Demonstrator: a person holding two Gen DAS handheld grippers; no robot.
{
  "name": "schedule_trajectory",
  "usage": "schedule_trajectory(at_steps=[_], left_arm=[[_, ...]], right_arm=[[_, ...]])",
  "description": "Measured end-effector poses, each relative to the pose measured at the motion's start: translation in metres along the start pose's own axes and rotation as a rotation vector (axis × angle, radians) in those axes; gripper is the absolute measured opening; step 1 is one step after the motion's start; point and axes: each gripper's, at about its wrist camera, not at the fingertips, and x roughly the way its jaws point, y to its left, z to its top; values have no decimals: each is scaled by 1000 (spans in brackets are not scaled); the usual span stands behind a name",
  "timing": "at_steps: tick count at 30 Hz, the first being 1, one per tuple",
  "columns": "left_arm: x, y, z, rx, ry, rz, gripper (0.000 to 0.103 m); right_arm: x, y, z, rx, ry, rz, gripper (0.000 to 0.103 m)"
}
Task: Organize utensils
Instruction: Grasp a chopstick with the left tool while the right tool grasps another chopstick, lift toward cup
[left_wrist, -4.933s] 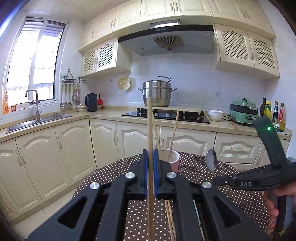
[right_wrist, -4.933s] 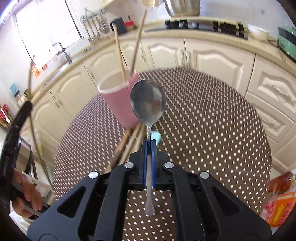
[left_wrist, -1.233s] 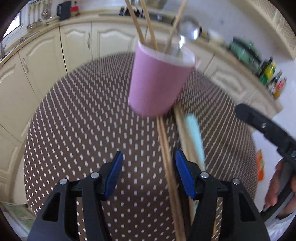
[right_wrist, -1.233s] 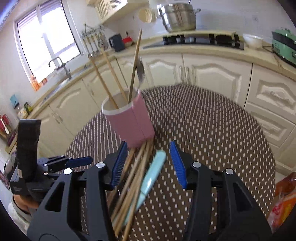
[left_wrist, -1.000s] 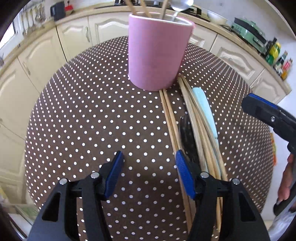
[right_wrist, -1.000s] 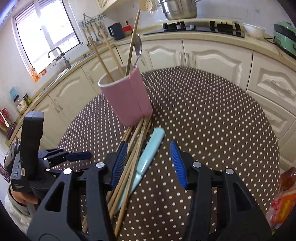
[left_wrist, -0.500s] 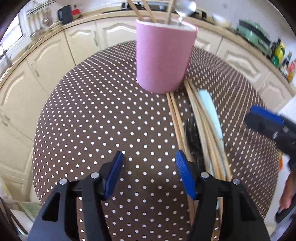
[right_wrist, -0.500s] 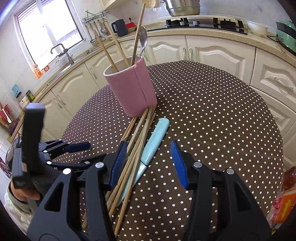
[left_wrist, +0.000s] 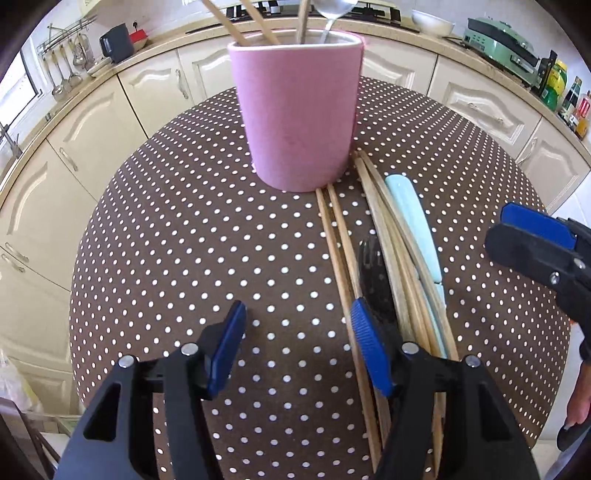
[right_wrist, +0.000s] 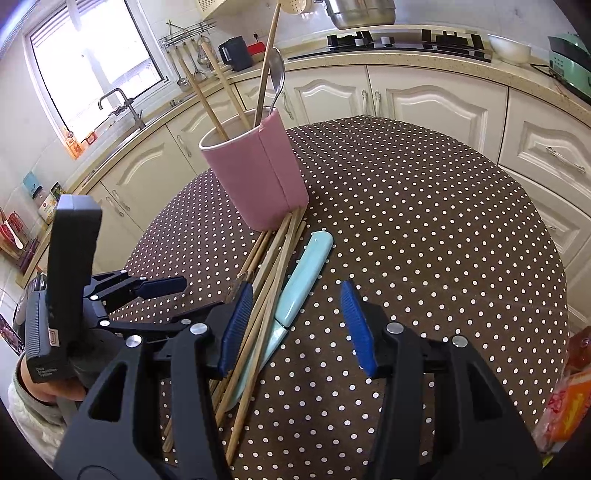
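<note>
Pink cup (left_wrist: 297, 110): upright on the dotted surface (left_wrist: 184, 240), already holding chopsticks and a spoon (right_wrist: 277, 75). Loose chopsticks (right_wrist: 273, 266), teal-handled knife (right_wrist: 303, 280): flat beside it, awaiting pickup. My left gripper (left_wrist: 299, 343) and right gripper (right_wrist: 295, 325): jaws apart, empty.

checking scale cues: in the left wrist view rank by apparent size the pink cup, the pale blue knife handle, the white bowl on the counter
1. Pink cylindrical cup, nearest and largest.
2. Pale blue plastic knife handle.
3. White bowl on the far counter, smallest, but distance shrinks it.
</note>
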Motion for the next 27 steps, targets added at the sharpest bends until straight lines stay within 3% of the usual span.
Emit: schedule_trajectory(at_steps=[3, 6, 8, 10, 12, 13, 14, 16, 21, 23, 27], left_arm=[[6, -7, 2, 50, -2, 27, 60], [6, -3, 6, 5, 12, -15, 59], [5, -1, 7, -1, 4, -22, 48], [4, 1, 8, -13, -1, -33, 24], [3, 7, 8, -35, -2, -43, 9], [3, 12, 8, -55, -2, -63, 7], [4, 16, 7, -72, -5, -77, 6], [3, 20, 5, -99, -13, -95, 6], [-1, 37, -4, -156, -25, -119, 6], [-2, 45, -4, -175, -25, -125, 6], [-3, 57, -9, -198, -12, -148, 6]], right_arm=[[0, 0, -1, -7, 11, -7, 50], [4, 1, -1, -10, 36, -24, 50], [9, 4, -2, -21, 57, -29, 50], [15, 10, -2, -46, 85, -44, 50], [22, 16, -3, -60, 111, -50, 49], [24, 18, -2, -65, 119, -52, 49], [28, 21, -2, -75, 133, -53, 48], [35, 26, -2, -88, 164, -63, 35], [49, 32, -6, -113, 223, -95, 33], [53, 33, -7, -118, 240, -98, 28], [53, 33, -6, -118, 260, -101, 10]])
